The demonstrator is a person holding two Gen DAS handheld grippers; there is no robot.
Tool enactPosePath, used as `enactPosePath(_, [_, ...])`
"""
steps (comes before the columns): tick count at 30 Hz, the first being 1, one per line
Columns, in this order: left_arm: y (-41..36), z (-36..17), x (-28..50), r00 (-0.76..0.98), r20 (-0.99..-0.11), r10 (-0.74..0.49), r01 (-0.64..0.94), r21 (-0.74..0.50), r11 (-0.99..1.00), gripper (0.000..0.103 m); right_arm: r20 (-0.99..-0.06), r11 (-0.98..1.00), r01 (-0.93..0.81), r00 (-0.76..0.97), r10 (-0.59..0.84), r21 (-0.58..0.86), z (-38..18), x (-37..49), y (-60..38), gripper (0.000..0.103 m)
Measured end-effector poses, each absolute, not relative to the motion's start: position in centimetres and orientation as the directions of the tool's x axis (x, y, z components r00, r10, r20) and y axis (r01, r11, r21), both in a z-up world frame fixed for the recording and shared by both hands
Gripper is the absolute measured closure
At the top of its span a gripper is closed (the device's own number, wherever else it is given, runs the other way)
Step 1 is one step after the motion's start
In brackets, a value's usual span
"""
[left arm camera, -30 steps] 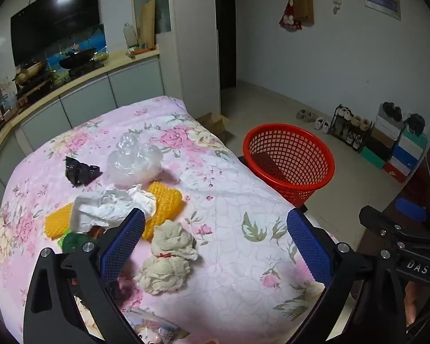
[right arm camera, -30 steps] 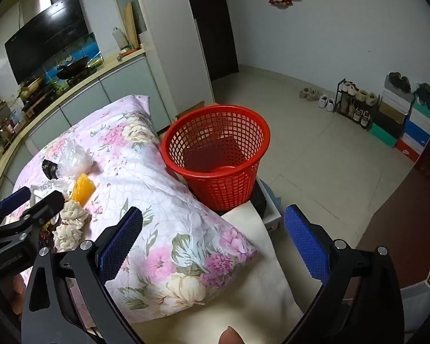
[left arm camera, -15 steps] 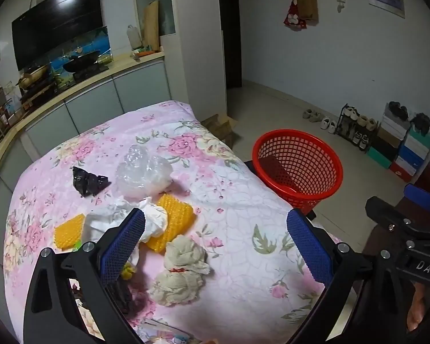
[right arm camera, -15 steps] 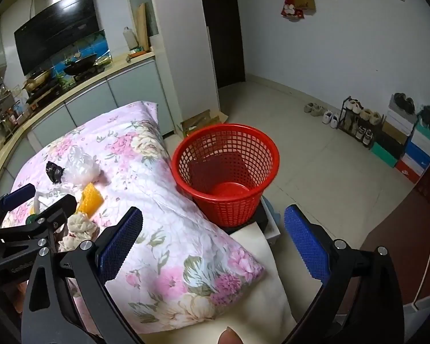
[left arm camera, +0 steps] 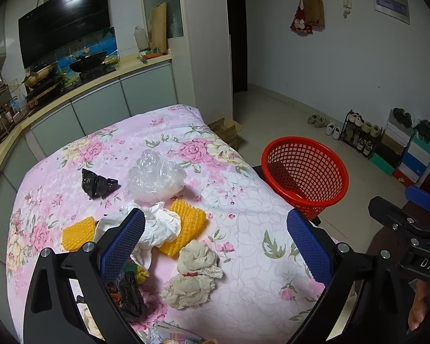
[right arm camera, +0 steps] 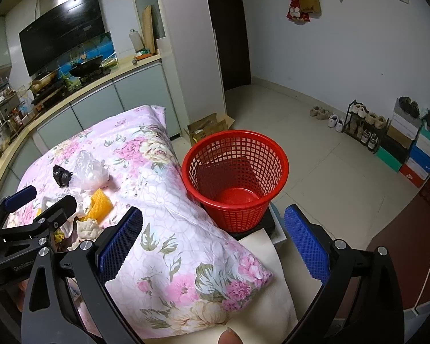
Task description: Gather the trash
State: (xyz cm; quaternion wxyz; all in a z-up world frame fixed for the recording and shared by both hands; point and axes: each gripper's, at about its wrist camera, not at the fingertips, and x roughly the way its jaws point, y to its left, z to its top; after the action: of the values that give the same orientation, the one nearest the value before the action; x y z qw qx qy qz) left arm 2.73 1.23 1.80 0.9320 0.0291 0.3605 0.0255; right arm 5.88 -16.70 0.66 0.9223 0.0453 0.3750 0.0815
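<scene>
left gripper (left arm camera: pixel 215 238) wide apart, empty | right gripper (right arm camera: pixel 213 238) same | risk: trash pile (left arm camera: pixel 163 229) tangled, may drop before red basket (left arm camera: pixel 304 175) at right

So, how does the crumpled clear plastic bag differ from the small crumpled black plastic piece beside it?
The crumpled clear plastic bag is see-through and whitish; the small crumpled black plastic piece is dark and opaque. The clear bag is plainly larger and stands taller, while the black piece lies low. The clear bag lies nearer the red mesh basket. Both rest untouched on the pink floral cloth.
</scene>
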Motion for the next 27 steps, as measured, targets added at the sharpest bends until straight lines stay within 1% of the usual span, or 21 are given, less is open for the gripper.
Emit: enactPosePath(27, [1.8, 1.5, 2.7, 0.733, -0.677, 0.068, -0.038, 0.059, 0.998, 0.007, -0.698, 0.985, -0.085, 0.697, 0.166, 0.15, -0.8, 5.8, -17.4, 0.007])
